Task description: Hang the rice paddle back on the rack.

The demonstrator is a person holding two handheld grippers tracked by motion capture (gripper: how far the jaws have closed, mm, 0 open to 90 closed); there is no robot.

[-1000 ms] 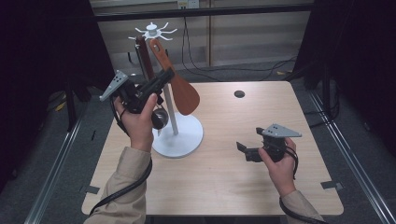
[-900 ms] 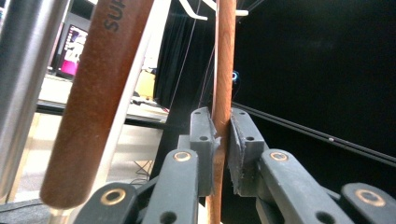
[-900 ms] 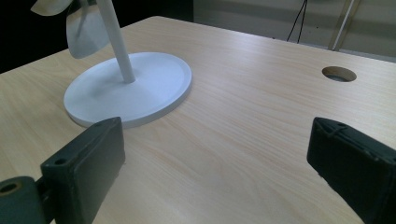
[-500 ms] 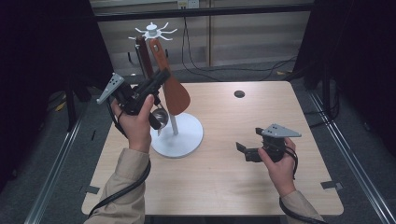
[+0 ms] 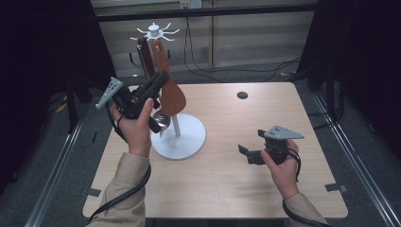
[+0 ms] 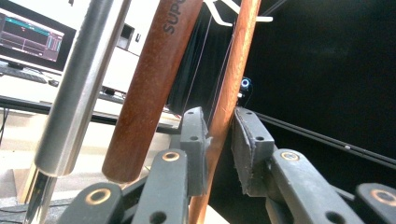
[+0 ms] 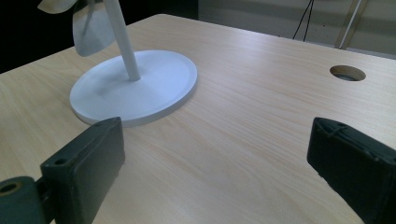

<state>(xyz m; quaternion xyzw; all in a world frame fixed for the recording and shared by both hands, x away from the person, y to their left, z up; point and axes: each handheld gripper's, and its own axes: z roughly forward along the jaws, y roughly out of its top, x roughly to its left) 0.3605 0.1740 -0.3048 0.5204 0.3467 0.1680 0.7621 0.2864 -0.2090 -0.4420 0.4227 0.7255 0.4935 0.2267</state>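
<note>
A: High view, left part of the frame: the left gripper (image 5: 152, 90) is raised to the white utensil stand (image 5: 178, 137), its jaws reaching between the hanging utensils. The wooden spatula (image 5: 169, 92) hangs from a hook at the stand's top, upper left of centre. A darker wooden handle (image 5: 145, 59) and a steel utensil (image 5: 161, 120) hang beside it.

B: Jaw state?

A: In the left gripper view, lower centre, the pads (image 6: 194, 140) sit either side of the spatula's thin shaft. The left pad touches it; a narrow gap remains at the right pad. The jaws are nearly closed but not yet clamped.

B: Progress?

A: Judged early. The spatula is still on its hook; the grasp is being formed. Lifting it off and setting it down remain.

B: Right side?

A: Lower right of the high view: the right gripper (image 5: 246, 153) is held low over the table (image 5: 236, 189), well apart from the stand. In the right gripper view its jaws are spread wide and hold nothing.

B: Legible writing?

A: Left gripper view, upper centre: the dark handle (image 6: 149, 88) bears "SUP", cut off by the frame's top edge. A monitor (image 6: 30, 39) at upper left shows text too small to read.
</note>
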